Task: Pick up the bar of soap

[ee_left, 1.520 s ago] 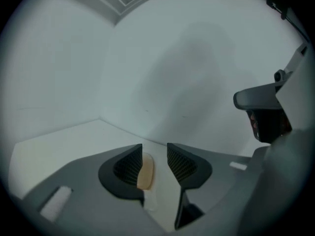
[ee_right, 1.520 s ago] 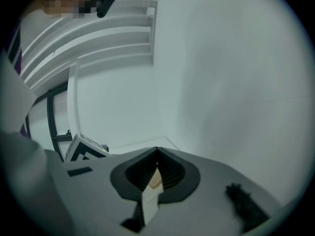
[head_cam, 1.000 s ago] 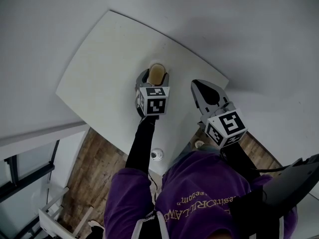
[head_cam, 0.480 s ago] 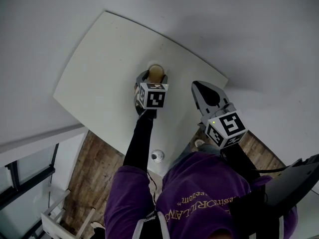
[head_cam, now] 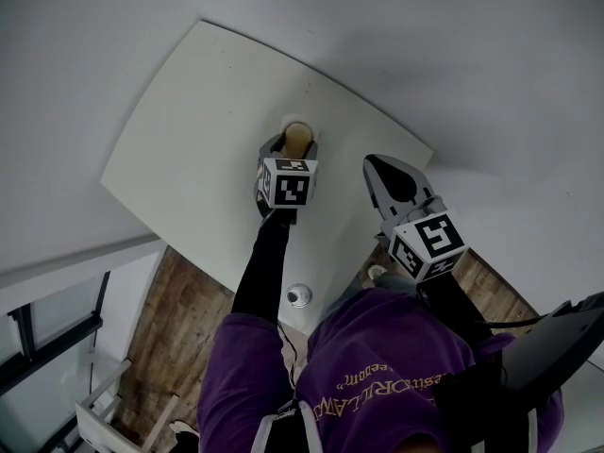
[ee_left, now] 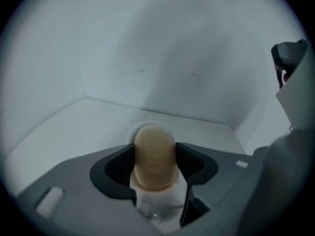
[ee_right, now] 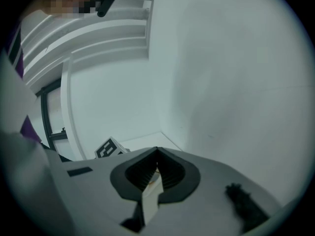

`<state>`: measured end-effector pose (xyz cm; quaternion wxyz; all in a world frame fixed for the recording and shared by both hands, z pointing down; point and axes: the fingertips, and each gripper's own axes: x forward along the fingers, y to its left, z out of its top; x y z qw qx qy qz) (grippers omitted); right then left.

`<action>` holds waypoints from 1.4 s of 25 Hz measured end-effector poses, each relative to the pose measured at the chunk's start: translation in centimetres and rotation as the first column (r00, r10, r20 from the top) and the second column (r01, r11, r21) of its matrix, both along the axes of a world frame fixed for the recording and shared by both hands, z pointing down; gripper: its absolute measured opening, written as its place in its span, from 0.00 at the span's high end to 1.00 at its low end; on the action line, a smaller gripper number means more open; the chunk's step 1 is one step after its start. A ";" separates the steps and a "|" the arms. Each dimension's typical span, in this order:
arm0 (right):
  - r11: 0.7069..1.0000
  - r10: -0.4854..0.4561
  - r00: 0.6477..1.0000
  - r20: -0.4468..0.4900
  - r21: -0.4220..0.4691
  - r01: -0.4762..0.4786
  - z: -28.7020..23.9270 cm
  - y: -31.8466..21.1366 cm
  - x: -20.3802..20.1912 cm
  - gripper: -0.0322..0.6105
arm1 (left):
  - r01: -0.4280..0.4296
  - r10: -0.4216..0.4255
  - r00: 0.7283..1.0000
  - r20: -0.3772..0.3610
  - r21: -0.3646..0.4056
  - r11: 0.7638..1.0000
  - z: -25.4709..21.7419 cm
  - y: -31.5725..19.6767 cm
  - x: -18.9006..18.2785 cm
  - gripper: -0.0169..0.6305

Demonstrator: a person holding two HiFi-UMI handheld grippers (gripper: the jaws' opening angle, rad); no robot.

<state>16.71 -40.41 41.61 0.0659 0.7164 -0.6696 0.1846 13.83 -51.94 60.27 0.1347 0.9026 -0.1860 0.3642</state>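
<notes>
Print on my purple sweatshirt [head_cam: 377, 385] is upside down and illegible. The embossed mark on the soap bar [ee_left: 154, 156] is unreadable.

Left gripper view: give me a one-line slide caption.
Left gripper, jaws just closing onto the sides of the tan bar of soap, resting on its white dish.

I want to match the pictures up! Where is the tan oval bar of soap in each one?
Head view: the tan oval bar of soap is upper centre, on the white table.
Left gripper view: the soap is low centre, table behind.
Right gripper view: not in it.
Shared landmark: the white table.
</notes>
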 end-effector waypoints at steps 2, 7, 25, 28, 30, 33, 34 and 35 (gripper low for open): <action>1.000 0.002 1.000 -0.002 0.000 -0.002 0.0 0.0 0.0 0.94 | 0.005 -0.005 1.000 0.003 0.008 1.000 0.0 -0.1 0.0 0.56; 1.000 0.005 1.000 -0.007 0.005 -0.005 -0.2 0.2 0.0 0.94 | 0.008 -0.008 1.000 -0.002 0.044 0.999 -0.2 -0.1 -0.3 0.57; 0.995 -0.057 0.997 -0.051 0.082 0.061 -2.7 -0.5 -0.9 0.94 | 0.223 -0.150 0.939 -0.309 0.215 0.951 -11.5 -0.1 -3.4 0.57; 0.991 -0.078 0.995 -0.068 0.103 0.085 -3.5 -0.9 -1.0 0.94 | 0.280 -0.176 0.910 -0.375 0.243 0.929 -14.0 0.0 -4.4 0.57; 0.988 -0.092 0.993 -0.077 0.119 0.100 -4.1 -1.0 -1.2 0.94 | 0.315 -0.188 0.891 -0.413 0.264 0.911 -15.6 0.3 -5.1 0.57; 0.980 -0.119 0.989 -0.092 0.149 0.132 -5.5 -1.4 -1.9 0.94 | 0.367 -0.208 0.864 -0.458 0.291 0.883 -18.0 1.0 -6.7 0.57; 0.976 -0.130 0.987 -0.096 0.161 0.144 -6.0 -1.6 -2.3 0.94 | 0.386 -0.217 0.854 -0.474 0.296 0.874 -18.8 1.2 -7.3 0.57; 0.972 -0.141 0.985 -0.099 0.174 0.157 -6.5 -1.8 -2.6 0.94 | 0.405 -0.225 0.842 -0.490 0.300 0.864 -19.5 1.5 -7.8 0.57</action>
